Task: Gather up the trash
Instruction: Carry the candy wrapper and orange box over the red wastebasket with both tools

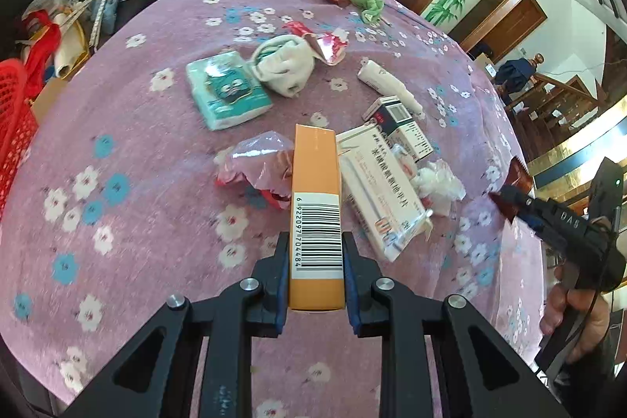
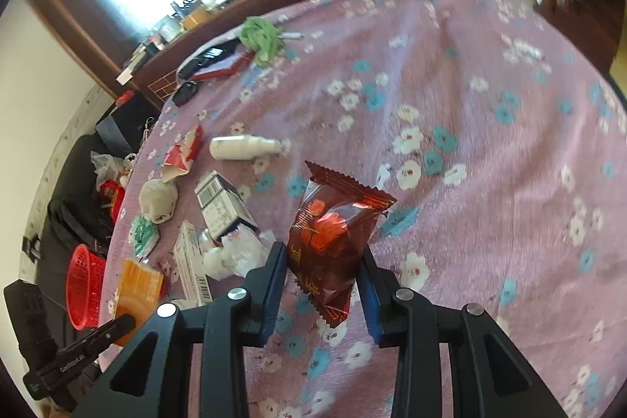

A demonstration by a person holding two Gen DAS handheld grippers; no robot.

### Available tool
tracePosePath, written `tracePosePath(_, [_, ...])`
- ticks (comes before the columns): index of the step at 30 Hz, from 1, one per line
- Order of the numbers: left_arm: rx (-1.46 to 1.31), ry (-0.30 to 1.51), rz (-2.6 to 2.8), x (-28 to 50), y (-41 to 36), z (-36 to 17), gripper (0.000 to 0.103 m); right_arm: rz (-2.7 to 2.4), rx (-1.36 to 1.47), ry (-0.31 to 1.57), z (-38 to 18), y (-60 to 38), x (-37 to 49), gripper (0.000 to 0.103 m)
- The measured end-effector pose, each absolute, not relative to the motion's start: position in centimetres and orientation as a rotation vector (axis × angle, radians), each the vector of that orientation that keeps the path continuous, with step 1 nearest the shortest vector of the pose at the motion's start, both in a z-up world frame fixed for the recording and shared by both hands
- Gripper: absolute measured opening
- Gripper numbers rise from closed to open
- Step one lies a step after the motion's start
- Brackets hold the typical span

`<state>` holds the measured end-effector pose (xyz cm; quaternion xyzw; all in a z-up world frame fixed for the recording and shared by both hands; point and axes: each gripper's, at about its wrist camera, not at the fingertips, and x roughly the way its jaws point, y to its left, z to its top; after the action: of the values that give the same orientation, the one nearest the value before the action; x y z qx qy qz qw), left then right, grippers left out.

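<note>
Trash is lying scattered on the cloth (image 1: 156,151). The left gripper (image 1: 315,261) is clamping an orange box (image 1: 316,198), barcode 6922097704484 facing up, lifted clear for binning. The right gripper (image 2: 323,271) is pinching a dark red wrapper (image 2: 333,234) by its lower half, likely bound for the red basket (image 2: 84,285) off the edge.

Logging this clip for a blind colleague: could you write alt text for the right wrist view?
The right gripper holds a dark red snack wrapper above a pink floral tablecloth. To its left lie boxes, a white bottle and crumpled wrappers, with a red basket beyond the edge.
</note>
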<state>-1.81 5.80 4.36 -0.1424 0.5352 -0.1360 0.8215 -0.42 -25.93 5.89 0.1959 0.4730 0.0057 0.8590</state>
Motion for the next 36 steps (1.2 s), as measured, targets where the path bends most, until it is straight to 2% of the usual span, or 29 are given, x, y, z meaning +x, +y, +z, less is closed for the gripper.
tracePosePath(8, [-0.318,1.133,-0.281,-2.2,6.5,4.4,0.024,-0.046,0.431,0.99,5.5,-28.5,-2.2,0.037])
tracePosePath(15, [-0.291,1.125,-0.334,-1.5,4.0,4.5,0.025,-0.169,0.468,1.015,4.1,-33.0,-5.4,0.037])
tracePosePath(20, [-0.283,1.103,-0.37,-1.4,2.3,5.3,0.025,-0.186,0.477,0.993,5.0,-34.6,-6.8,0.037])
tracePosePath(26, [-0.285,1.059,-0.359,-1.3,2.8,6.8,0.025,-0.106,0.439,0.966,7.1,-31.9,-5.9,0.037])
tracePosePath(36, [-0.32,0.994,-0.234,-2.7,9.0,8.8,0.025,0.138,0.32,0.956,8.9,-21.7,-1.6,0.037])
